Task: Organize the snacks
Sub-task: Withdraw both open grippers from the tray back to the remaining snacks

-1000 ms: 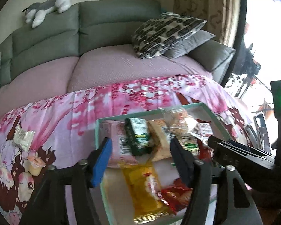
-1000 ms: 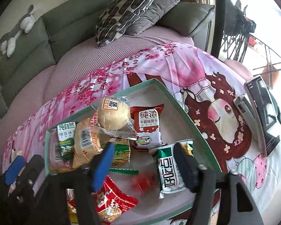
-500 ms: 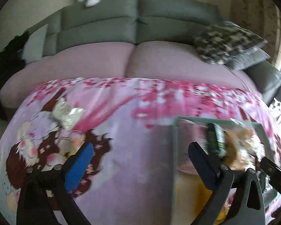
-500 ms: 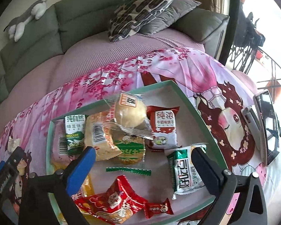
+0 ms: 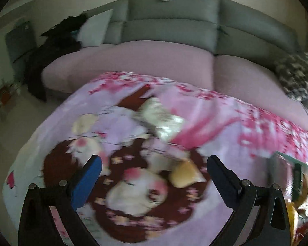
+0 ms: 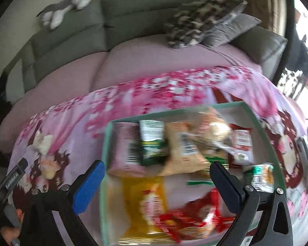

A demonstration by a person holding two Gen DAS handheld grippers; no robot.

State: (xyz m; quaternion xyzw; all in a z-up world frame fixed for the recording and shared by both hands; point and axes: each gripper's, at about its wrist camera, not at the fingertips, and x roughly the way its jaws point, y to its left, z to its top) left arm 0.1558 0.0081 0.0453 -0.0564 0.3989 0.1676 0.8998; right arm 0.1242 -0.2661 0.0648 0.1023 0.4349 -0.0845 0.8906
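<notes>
While a yellow snack packet (image 5: pixel 185 173) lies loose on the pink printed tabletop cloth (image 5: pixel 215 110), just ahead of the left gripper (image 5: pixel 154 164), its fingers spread empty, the right gripper (image 6: pixel 157 170), likewise agape, hangs over the filled green tray (image 6: pixel 105 143).

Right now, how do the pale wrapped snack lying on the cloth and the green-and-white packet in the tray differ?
The pale wrapped snack lies loose on the pink printed cloth, outside the tray; the green-and-white packet sits inside it. The pale snack has bare cloth around it, while the green-and-white packet is wedged among other packets. The first looks silvery cream, the second dark green with a white top. Neither is between any tongs.
</notes>
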